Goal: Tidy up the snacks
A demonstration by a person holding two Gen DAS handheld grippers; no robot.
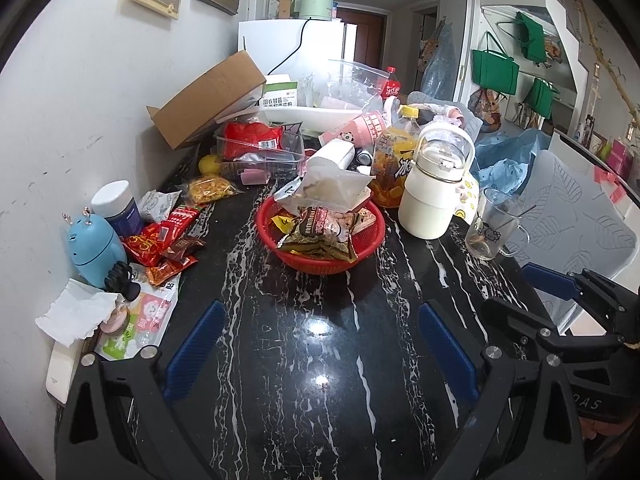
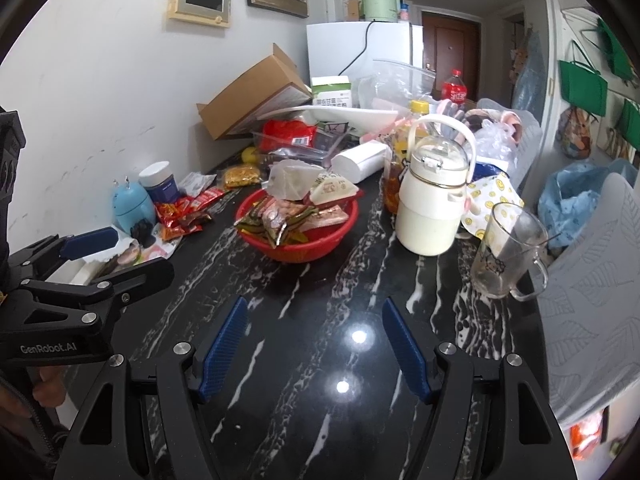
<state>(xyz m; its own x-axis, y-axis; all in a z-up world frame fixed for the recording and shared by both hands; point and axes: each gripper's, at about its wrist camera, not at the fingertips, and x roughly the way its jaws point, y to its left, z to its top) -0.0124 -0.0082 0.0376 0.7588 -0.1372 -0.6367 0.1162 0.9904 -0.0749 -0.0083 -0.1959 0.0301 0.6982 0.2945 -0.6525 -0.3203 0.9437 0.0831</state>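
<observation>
A red basket [image 1: 320, 266] [image 2: 296, 252] stands mid-table, heaped with snack packets [image 1: 320, 228] [image 2: 280, 216]. More loose packets lie left of it by the wall: red ones [image 1: 160, 240] [image 2: 180, 208] and a yellow one [image 1: 210, 188] [image 2: 240, 176]. My left gripper [image 1: 322, 306] hovers over the black marble table [image 1: 320, 360] in front of the basket, open, with nothing between its blue pads. My right gripper [image 2: 314, 302] is beside it, also open and holding nothing. Each gripper shows in the other's view: the right gripper [image 1: 520, 284] and the left gripper [image 2: 140, 252].
A white jug [image 1: 432, 192] [image 2: 432, 208], an orange drink bottle [image 1: 396, 160] and a glass mug [image 1: 492, 228] [image 2: 504, 248] stand right of the basket. A blue gadget [image 1: 94, 248] and a jar sit by the wall. A cardboard box [image 1: 208, 96] and clutter fill the back. A cushioned chair [image 1: 580, 216] is at the right.
</observation>
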